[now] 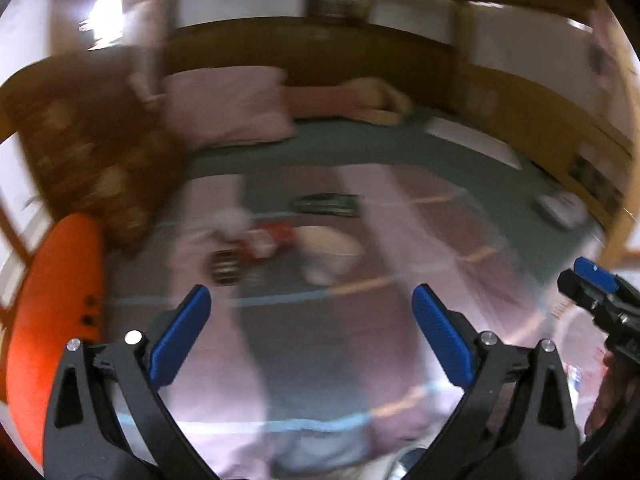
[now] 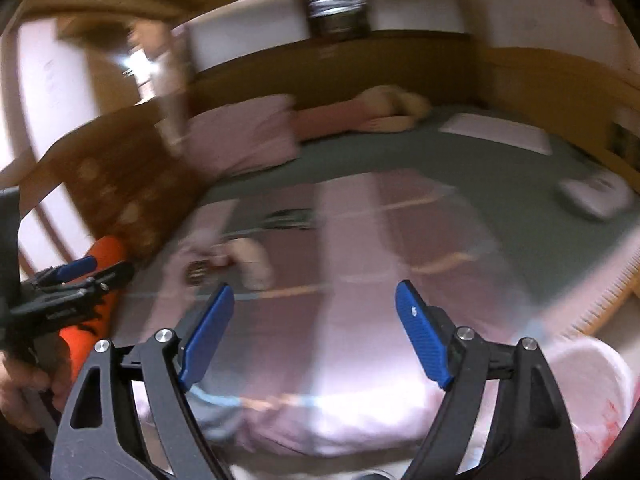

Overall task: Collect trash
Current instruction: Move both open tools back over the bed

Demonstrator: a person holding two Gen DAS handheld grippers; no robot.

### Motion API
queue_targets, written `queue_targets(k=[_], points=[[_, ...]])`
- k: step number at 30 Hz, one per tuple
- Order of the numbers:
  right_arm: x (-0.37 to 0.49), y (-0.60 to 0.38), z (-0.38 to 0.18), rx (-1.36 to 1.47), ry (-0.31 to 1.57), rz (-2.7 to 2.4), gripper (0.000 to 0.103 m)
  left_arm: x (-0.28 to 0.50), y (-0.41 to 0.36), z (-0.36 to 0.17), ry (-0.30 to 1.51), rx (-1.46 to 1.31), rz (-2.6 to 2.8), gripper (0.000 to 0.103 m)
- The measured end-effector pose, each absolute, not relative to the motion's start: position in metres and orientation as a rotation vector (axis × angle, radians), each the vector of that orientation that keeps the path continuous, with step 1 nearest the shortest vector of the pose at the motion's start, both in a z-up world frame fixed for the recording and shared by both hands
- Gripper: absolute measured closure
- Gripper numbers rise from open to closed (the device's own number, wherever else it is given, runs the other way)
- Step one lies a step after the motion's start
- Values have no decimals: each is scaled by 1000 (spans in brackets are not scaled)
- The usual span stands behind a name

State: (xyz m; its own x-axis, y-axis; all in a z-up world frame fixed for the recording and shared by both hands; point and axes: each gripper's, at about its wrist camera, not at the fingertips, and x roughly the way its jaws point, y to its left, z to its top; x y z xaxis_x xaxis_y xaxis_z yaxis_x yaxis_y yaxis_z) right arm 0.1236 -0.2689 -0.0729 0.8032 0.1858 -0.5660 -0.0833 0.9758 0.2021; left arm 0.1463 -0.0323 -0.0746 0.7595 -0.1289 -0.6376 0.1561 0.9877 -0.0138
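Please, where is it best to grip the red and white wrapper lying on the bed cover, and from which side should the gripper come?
Judging through the blur, take the red and white wrapper at its crumpled middle, coming from above with the left gripper, whose jaws are open and empty. It lies flat on the bed cover, with other litter close on both sides.

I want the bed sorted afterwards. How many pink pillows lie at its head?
1 that I can make out: the pink pillow lies at the headboard beside the brown cushion. Blur may hide others.
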Motion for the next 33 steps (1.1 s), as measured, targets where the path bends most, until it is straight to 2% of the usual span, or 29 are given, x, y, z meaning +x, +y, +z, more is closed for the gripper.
queue_targets(k=[4, 8, 12, 33], points=[[167, -220, -84, 128, 624, 177, 22, 159, 10, -106, 699, -14, -33, 3], [174, -196, -116, 12, 686, 164, 22, 175, 29, -121, 769, -110, -24, 3], [172, -196, -114, -3, 673, 163, 22, 170, 38, -123, 744, -106, -9, 3], [161, -206, -100, 94, 640, 209, 22, 182, 10, -163, 750, -48, 7, 3]])
